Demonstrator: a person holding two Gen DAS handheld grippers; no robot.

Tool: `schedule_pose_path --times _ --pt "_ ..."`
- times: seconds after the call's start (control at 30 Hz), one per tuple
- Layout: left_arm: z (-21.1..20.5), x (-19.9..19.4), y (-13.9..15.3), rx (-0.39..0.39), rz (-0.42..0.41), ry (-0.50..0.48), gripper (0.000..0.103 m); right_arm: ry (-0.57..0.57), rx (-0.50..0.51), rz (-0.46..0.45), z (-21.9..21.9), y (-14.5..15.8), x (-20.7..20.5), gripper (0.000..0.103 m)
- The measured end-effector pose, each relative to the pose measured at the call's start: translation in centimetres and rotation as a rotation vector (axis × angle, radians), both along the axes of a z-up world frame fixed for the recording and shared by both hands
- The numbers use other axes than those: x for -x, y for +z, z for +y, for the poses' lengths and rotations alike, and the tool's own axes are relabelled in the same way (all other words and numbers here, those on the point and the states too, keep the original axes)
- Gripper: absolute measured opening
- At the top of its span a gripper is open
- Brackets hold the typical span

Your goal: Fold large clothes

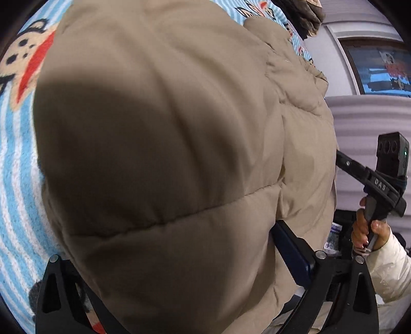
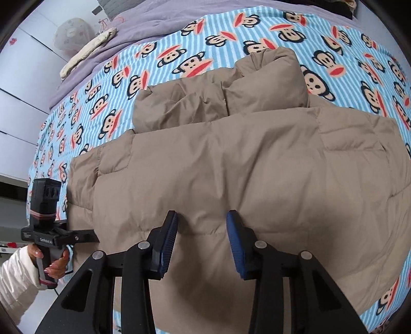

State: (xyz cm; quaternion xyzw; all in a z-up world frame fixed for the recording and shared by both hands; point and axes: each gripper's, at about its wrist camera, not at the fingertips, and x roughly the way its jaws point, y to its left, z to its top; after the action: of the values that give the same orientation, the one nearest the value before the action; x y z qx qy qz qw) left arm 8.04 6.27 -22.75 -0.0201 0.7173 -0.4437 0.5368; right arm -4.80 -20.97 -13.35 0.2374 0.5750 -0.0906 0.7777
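Observation:
A tan puffer jacket [image 2: 231,167] lies folded across the striped monkey-print blanket [image 2: 179,38], its sleeves bunched at the far side. In the right wrist view my right gripper [image 2: 203,226] stands at the jacket's near edge, and its blue pads [image 2: 169,239] pinch a puff of fabric. In the left wrist view the jacket [image 1: 167,128] fills the picture, and its bulk sits between the wide jaws of my left gripper [image 1: 172,244]. Only the right-hand blue pad [image 1: 290,246] shows, beside the fabric; the other is hidden under it.
A lilac quilt [image 2: 154,18] with a folded cream cloth [image 2: 87,51] lies at the bed's far end. White cabinets [image 2: 20,90] stand to the left. A hand in a white sleeve [image 1: 385,269] holds the right gripper's handle at the bedside.

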Motion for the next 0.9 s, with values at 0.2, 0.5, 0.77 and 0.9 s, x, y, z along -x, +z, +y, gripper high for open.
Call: schedule_pose_path --times 0.2,0.5,0.77,0.9 --pt "-0.9 0.9 2.3 0.090 0.081 -0.013 0.025 -0.059 0.044 -0.027 -1.0 -0.3 -0.9 0.026" --pt "-6.2 5.2 13.6 0.239 0.069 -0.007 0.024 -0.087 -0.146 0.010 -4.4 -4.8 -2.0 0.018" --pt "-15.9 9.9 18.6 0.095 -0.001 0.045 0.024 -0.148 -0.336 -0.041 -7.2 -6.7 -0.5 0.013" --pt "-19.3 12.9 20.6 -0.040 -0.134 0.037 0.025 -0.180 -0.460 -0.052 -8.8 -7.6 0.3 0.013"
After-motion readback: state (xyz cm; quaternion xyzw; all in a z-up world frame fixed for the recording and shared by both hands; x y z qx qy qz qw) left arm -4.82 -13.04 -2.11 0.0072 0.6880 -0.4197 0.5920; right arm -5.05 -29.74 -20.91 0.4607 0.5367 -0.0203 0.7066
